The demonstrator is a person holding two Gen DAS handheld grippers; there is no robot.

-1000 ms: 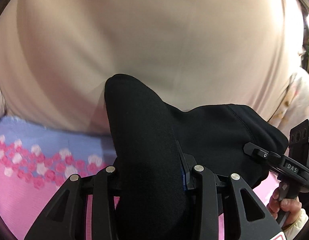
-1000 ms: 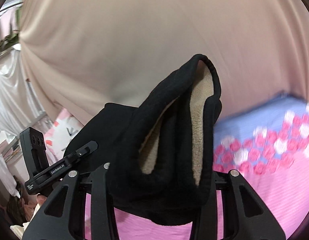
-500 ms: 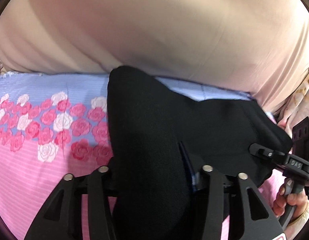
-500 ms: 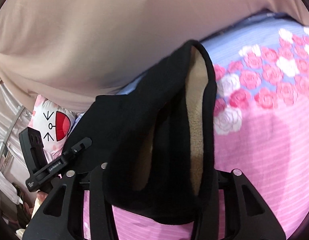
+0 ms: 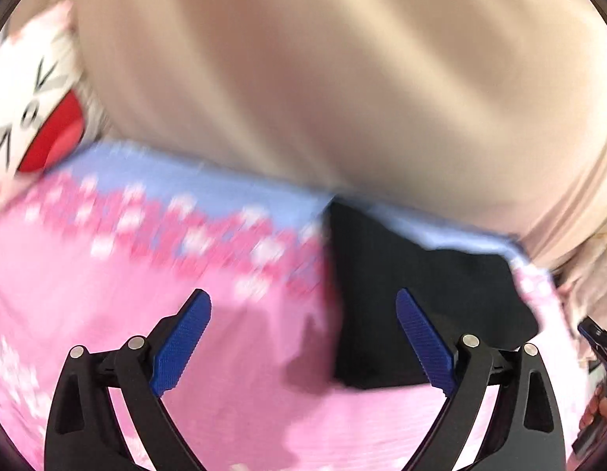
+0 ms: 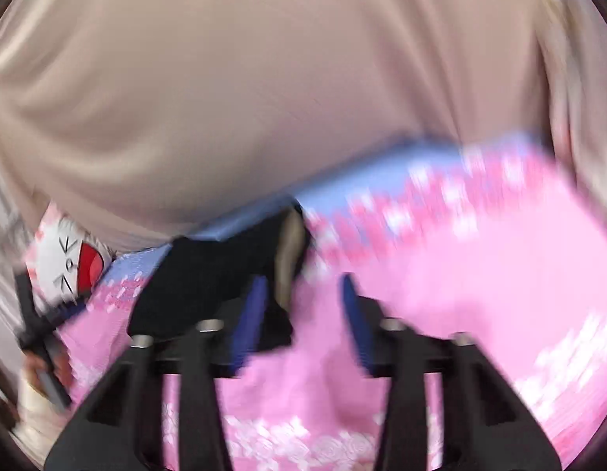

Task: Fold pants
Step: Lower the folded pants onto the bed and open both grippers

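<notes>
The black pants [image 5: 413,294] lie folded in a flat block on the pink bedspread [image 5: 107,294]. My left gripper [image 5: 303,329] is open, its blue pads spread wide, with the pants' left edge between and beyond them. In the right wrist view the pants [image 6: 209,274] lie to the left, their tan fleece lining [image 6: 289,251] showing at the right edge. My right gripper [image 6: 303,306] is open and empty, just right of that edge. Both views are motion-blurred.
A beige curtain [image 5: 323,78] hangs behind the bed. A white cat-face pillow [image 5: 32,114] lies at the head end and also shows in the right wrist view [image 6: 72,263]. The bedspread has a blue band with roses [image 6: 421,188].
Both grippers have opened and let go of the pants, which now lie flat on the bed. Both grippers have pulled back from the cloth.
</notes>
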